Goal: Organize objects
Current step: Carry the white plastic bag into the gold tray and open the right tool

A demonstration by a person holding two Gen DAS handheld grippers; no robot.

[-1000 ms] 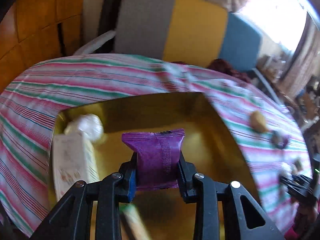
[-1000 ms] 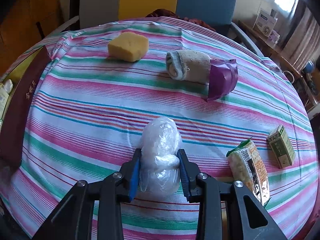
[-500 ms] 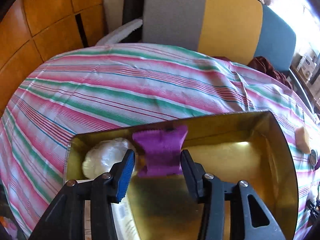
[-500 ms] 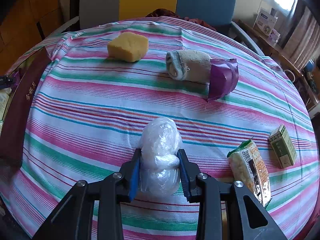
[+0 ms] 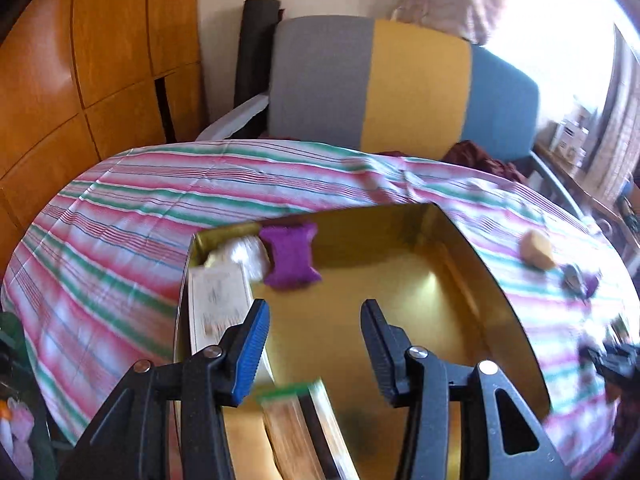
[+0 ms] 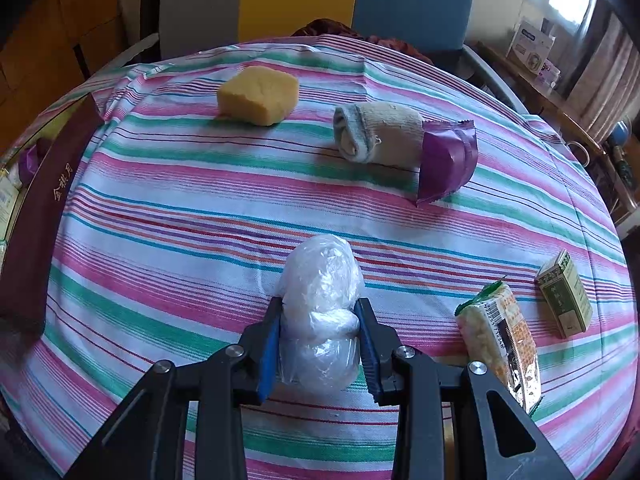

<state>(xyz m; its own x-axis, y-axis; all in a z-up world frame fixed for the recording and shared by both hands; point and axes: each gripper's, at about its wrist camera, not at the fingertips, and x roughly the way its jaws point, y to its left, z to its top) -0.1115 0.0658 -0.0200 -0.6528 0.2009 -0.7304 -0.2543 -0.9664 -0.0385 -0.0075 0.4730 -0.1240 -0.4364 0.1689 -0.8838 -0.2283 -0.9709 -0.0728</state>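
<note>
Striped tablecloth [image 6: 168, 216] under right hand-held gripper [image 6: 320, 332] clamping plastic bundle [image 6: 320, 292]; left hand-held gripper [image 5: 314, 330] apparently released, empty.

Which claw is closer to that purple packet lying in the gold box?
Left. The left claw hangs open over the gold box, the purple packet just beyond its tips. The right claw is out over the tablecloth, shut on a plastic bundle.

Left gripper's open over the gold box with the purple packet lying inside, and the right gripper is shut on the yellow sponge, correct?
Not quite: the right wrist view shows the right gripper shut on the white plastic-wrapped bundle; the yellow sponge lies untouched farther back. The rest holds.
</note>
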